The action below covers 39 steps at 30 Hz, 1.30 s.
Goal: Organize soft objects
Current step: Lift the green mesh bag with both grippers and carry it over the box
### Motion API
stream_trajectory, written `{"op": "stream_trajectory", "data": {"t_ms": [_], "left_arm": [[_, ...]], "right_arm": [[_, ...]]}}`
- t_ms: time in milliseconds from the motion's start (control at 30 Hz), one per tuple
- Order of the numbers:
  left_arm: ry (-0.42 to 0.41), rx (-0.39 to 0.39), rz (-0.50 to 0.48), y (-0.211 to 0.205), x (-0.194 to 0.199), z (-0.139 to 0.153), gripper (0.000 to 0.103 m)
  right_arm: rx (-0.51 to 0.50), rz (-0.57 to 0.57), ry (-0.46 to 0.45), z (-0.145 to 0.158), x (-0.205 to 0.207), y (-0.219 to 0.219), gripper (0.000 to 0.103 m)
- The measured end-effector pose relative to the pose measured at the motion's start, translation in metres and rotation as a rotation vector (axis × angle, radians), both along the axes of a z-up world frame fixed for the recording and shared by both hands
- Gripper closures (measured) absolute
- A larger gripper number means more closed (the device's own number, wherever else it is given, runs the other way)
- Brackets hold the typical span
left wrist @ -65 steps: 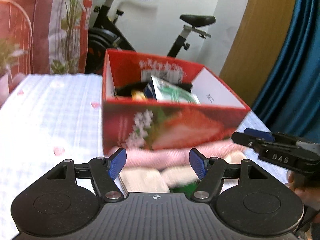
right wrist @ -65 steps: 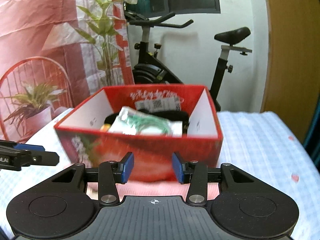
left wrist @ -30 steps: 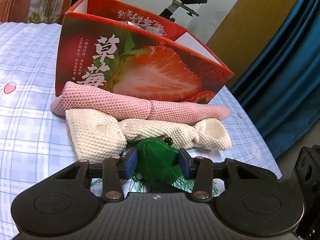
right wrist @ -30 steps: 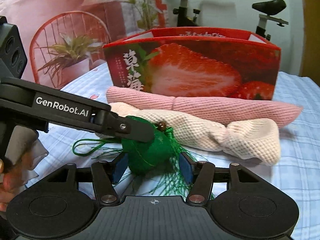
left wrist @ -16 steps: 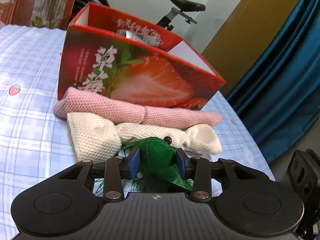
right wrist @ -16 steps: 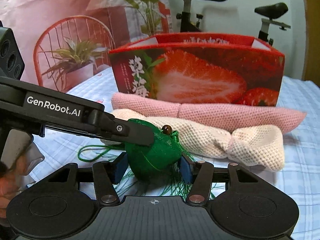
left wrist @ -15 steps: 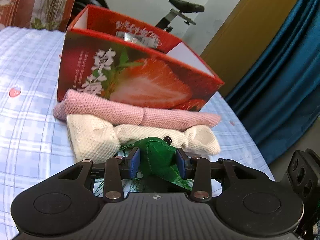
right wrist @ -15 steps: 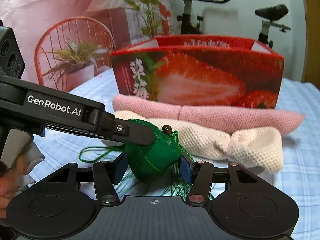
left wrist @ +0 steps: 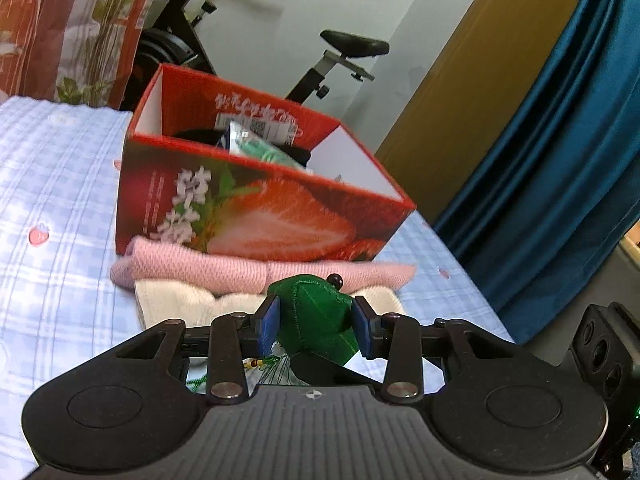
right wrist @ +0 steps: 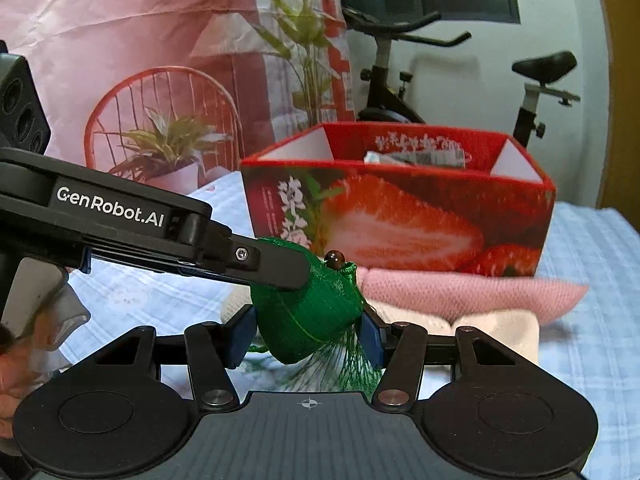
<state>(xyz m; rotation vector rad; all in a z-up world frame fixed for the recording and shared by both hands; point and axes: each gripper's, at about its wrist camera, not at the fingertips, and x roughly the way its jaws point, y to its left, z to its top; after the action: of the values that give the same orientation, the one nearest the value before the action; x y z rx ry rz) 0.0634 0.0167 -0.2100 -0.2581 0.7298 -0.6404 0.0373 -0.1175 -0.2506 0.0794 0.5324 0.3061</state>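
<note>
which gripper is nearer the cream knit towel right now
Left, narrowly and hedged. The left gripper, shut on the green pouch, sits directly before the cream knit towel; the right gripper grips the same pouch, with the towel off to its right.

The pouch [left wrist: 314, 322] sits low in the middle of the left wrist view, between the fingers of the left gripper [left wrist: 315, 327]. Just above it lie two rolled cloths side by side: the nearer cloth [left wrist: 180, 304] directly behind the pouch, the farther cloth [left wrist: 192, 266] above that, against the foot of the box [left wrist: 256, 220]. The box fills the centre of the frame and stands on the tablecloth [left wrist: 52, 208], with packets [left wrist: 256, 148] inside it. An exercise bike [left wrist: 340, 52] stands behind the box, at upper centre. In the right wrist view the pouch [right wrist: 316, 312] sits between the fingers of the right gripper [right wrist: 306, 338], and the left gripper [right wrist: 280, 266] reaches in from the left edge onto its top. A potted plant [right wrist: 168, 148] is at middle left, behind the table.
</note>
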Motion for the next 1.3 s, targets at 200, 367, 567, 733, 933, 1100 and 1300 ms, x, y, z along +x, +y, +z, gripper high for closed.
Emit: {"op": "stream_trajectory", "data": {"t_ms": [200, 367, 567, 733, 933, 1100, 1300], "left_arm": [[-0.066, -0.038, 0.0, 0.005, 0.02, 0.044, 0.062], [-0.127, -0.109, 0.022, 0.01, 0.048, 0.089, 0.062], [-0.244, -0.135, 0.01, 0.002, 0.084, 0.135, 0.062], [-0.242, -0.148, 0.016, -0.004, 0.112, 0.14, 0.061], [-0.172, -0.111, 0.012, -0.006, 0.136, 0.112, 0.061], [-0.079, -0.087, 0.003, -0.011, 0.154, 0.075, 0.061], [-0.013, -0.064, -0.01, -0.021, 0.166, 0.043, 0.061]], "right_arm": [[-0.015, 0.012, -0.083, 0.035, 0.017, -0.002, 0.052], [-0.009, 0.017, -0.17, 0.082, 0.049, -0.007, 0.052], [-0.036, 0.015, -0.289, 0.136, 0.09, -0.009, 0.052], [-0.077, 0.012, -0.343, 0.158, 0.121, -0.01, 0.052], [-0.1, 0.021, -0.283, 0.134, 0.15, -0.008, 0.052], [-0.078, 0.012, -0.187, 0.096, 0.164, -0.016, 0.052], [-0.035, -0.038, -0.096, 0.06, 0.169, -0.034, 0.053]]}}
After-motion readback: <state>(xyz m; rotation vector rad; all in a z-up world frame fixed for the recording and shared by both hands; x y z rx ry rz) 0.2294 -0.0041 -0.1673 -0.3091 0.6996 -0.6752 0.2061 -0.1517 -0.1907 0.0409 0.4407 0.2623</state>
